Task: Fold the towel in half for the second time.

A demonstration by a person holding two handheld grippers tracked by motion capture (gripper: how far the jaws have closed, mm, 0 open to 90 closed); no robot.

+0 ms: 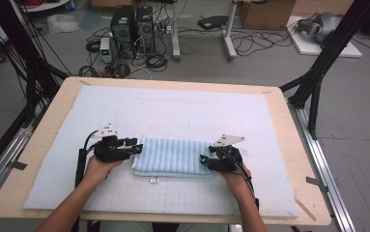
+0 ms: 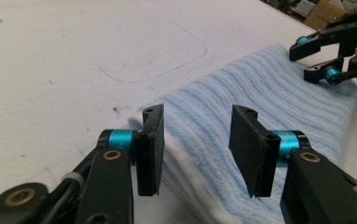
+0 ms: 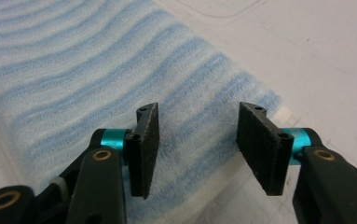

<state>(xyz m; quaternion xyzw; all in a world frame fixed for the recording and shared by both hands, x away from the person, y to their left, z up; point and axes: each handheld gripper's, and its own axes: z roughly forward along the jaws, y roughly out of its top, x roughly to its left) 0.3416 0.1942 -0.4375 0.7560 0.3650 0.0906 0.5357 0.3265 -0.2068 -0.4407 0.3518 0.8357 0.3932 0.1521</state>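
Towel: a folded blue-and-white striped towel [image 1: 173,157] lies flat on the white mat, toward the near edge of the tabletop and roughly midway between its left and right edges; its long side runs left to right.
Towel edges: in the high view the folded layers show along the near and left sides, and a small white tag [image 1: 153,180] sticks out at the near edge.
Left claw: the left claw [image 1: 136,147] sits at the towel's left end, held in the person's left hand [image 1: 100,166]. In the left gripper view its jaws stand partly apart, with the towel's end beneath and between them; the pads do not press on the cloth.
Right claw: the right claw [image 1: 203,160] sits at the towel's right end, near the near right corner of the cloth, held in the right hand [image 1: 233,174]. In the right gripper view its jaws stand partly apart over the striped surface, the cloth showing in the gap, with no squeeze on it.
Facing: the two claws point toward each other across the length of the towel.
Mat: the white mat [image 1: 182,111] covers most of the tabletop; a faint rounded outline is marked on it beyond the towel.
Tabletop: the wooden tabletop [image 1: 289,125] shows as a bare rim around the mat.
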